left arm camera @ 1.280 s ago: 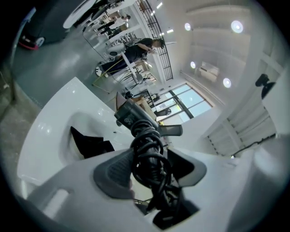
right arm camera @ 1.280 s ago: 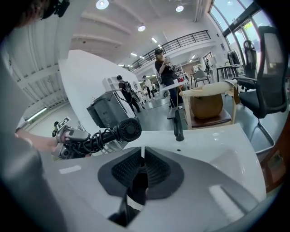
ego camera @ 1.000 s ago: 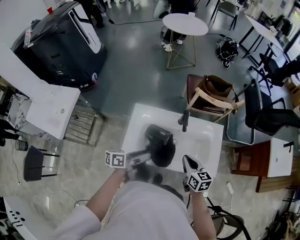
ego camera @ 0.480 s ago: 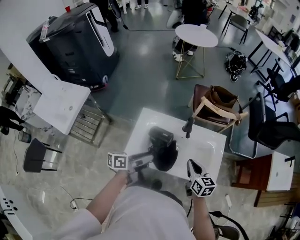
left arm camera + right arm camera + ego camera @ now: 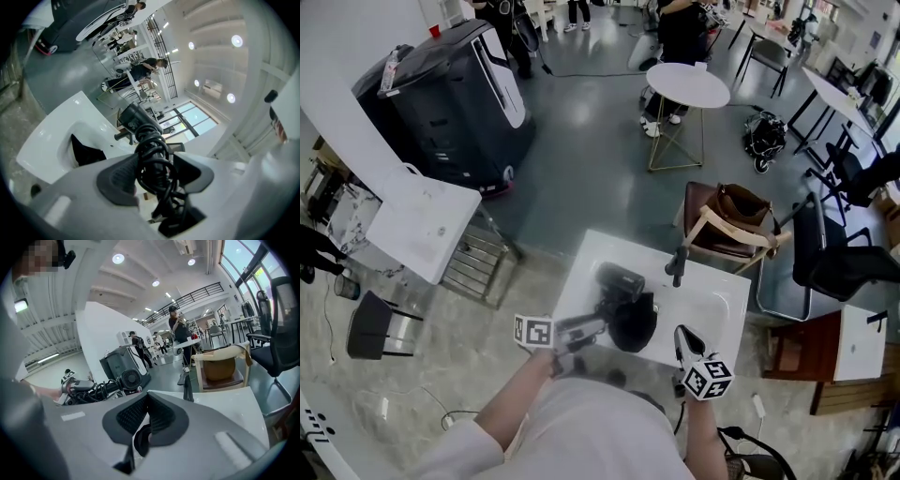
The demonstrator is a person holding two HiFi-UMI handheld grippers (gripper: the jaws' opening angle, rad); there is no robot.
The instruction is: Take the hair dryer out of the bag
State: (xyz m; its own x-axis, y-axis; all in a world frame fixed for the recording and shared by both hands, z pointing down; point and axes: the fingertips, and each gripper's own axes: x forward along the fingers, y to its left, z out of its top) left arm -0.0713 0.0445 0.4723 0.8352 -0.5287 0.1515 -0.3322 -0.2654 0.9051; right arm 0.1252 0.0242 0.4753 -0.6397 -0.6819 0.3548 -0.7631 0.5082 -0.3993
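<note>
White tabletop (image 5: 722,302), basin recess in it: the bag (image 5: 637,323) is carried there, and a black tap (image 5: 678,265) stands at the far edge. Risk as judged: the barrel of the hair dryer (image 5: 619,281) could be knocked against the tap if the lift is swung that way.

Bag: black, soft, slumped in the recess. A fold of its fabric is pinched between the fully closed jaws of the right tool (image 5: 680,334). If that thin fold is let slip, the bag is likely to be dragged up with the dryer.

Hair dryer: black, held above the recess at the bag's far-left side, with the intake grille turned toward the right tool. It appears clear of the bag's mouth. Whether any part touches the fabric cannot be told.

Left tool (image 5: 592,326): jaws are clamped on the dryer's handle, over the wound cord (image 5: 152,154). The grip is taken on loose coils, so the dryer could be twisted in the pads, or a loop snagged on the bag.

Relation: the handle is seated between the left tool's pads, and the barrel projects past the fingertips. The right tool is set apart, on the bag side.
</note>
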